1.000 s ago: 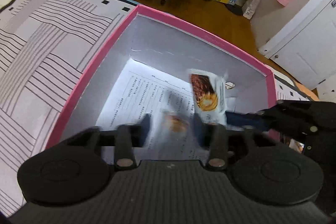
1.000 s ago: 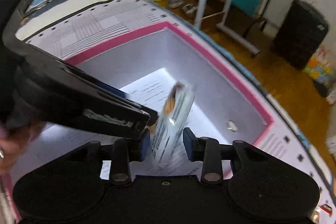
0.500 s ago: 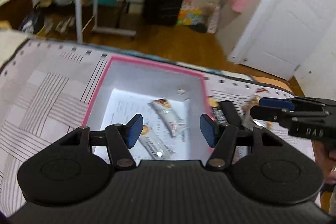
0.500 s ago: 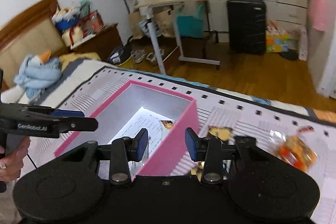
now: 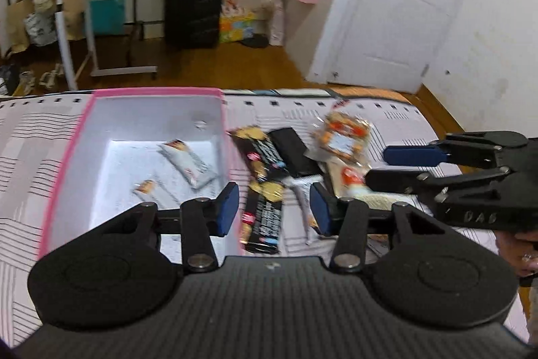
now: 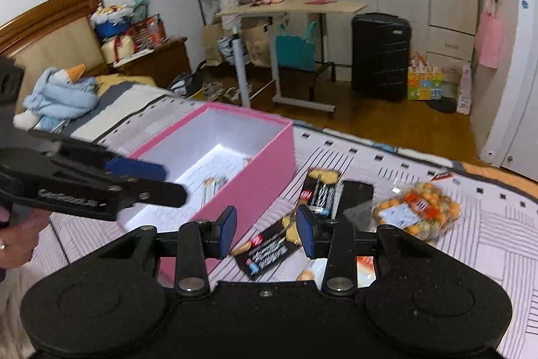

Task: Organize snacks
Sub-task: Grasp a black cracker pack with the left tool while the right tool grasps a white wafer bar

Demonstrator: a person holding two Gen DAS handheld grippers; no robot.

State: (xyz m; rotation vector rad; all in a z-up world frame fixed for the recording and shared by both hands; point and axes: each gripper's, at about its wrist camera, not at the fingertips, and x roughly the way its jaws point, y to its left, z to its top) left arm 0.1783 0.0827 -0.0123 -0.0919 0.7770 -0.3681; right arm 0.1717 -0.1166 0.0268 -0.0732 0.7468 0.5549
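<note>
Both grippers empty above the snacks
Left gripper (image 5: 274,207) and right gripper (image 6: 265,231) gaped wide; overlapping dark packets (image 5: 265,164) at twelve o'clock risked a double grab beside the pink box (image 5: 77,150).

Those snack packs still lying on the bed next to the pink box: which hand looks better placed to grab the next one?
Probably the right. The right gripper is open directly over the black-and-gold snack packets, while the left gripper straddles the wall of the pink cardboard box.
</note>
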